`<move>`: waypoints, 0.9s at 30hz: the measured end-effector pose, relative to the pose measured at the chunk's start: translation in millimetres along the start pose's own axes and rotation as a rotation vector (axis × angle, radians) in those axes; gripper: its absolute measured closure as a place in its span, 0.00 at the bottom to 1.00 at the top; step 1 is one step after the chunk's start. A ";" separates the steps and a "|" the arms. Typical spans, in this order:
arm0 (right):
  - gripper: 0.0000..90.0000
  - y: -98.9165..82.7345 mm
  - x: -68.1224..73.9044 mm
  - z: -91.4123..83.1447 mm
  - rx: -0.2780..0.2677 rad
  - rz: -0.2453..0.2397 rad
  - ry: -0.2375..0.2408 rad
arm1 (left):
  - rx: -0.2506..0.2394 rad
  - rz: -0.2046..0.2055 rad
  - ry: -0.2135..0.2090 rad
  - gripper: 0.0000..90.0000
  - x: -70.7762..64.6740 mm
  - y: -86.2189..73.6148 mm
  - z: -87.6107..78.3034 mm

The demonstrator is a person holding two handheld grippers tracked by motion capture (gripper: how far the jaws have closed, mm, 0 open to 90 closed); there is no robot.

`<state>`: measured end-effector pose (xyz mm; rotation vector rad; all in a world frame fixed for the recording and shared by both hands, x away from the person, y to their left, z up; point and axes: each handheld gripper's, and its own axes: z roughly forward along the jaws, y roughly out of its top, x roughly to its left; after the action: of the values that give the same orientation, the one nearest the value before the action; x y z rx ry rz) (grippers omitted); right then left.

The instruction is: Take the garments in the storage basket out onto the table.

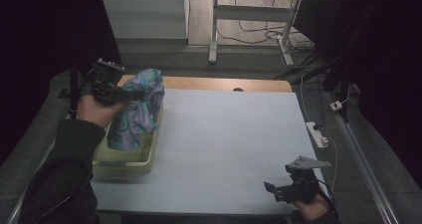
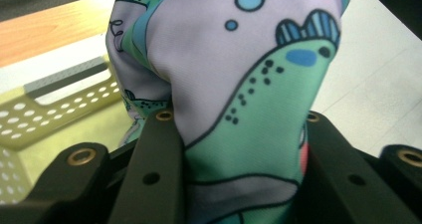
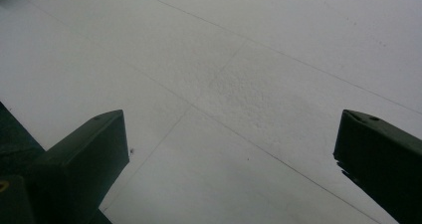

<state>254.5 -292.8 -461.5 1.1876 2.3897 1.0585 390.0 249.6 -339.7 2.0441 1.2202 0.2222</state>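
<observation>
Jaws of our left gripper (image 1: 119,92) are clamped on the upper part of the patterned cloth (image 1: 139,109), which hangs lengthwise straight down into the yellow-green basket (image 1: 147,157) at the table's left. Our right gripper (image 1: 281,190), unclenched and holding nothing, sits well apart at the near right.

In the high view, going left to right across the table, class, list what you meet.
left gripper → patterned cloth hanging into the yellow-green basket → bare pale table top → right gripper
</observation>
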 end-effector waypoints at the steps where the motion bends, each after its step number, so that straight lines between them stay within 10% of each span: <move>1: 0.01 -0.1 -0.1 0.0 -0.002 0.000 0.002 | -0.002 0.002 -0.004 0.78 -2.4 2.0 -0.3; 27: 0.00 -0.5 -0.9 -1.4 -0.012 0.004 0.012 | -0.062 0.126 -0.122 0.78 -71.4 64.8 16.9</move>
<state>254.1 -294.4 -461.0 1.1860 2.3874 1.0826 405.0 164.5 -293.7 2.0510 1.0004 0.1901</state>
